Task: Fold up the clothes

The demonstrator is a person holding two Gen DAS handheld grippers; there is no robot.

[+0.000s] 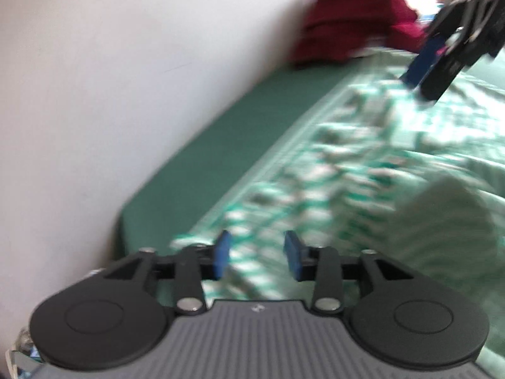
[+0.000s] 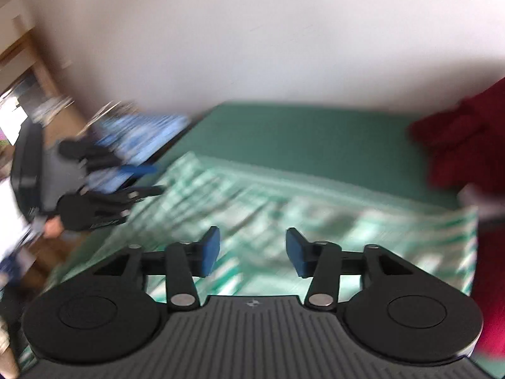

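Motion blur is spread over both wrist views, so fine detail is lost. A green and white patterned cloth [image 1: 363,158] is seen lying spread over a dark green surface [image 1: 195,164] that runs along a white wall [image 1: 110,63]; in the right wrist view the same cloth [image 2: 284,208] is shown reaching from the near edge toward the far bare green strip. A rounded fold or hump of the cloth is visible at the right of the left wrist view, though its exact shape cannot be told. The left gripper [image 1: 257,255] is held above the cloth with its blue pads parted, and nothing is gripped between them. The right gripper [image 2: 251,252] is likewise held above the cloth with its pads apart and no fabric caught. Each tool is also seen from the other's camera: the right one at the upper right of the left view, the left one at the left of the right view, with part of a hand behind it. A heap of dark red fabric [image 1: 356,15] is seen at the far end of the surface, beside the wall. Blue patterned material [image 2: 135,129] is glimpsed past the surface's left edge, too smeared to identify.
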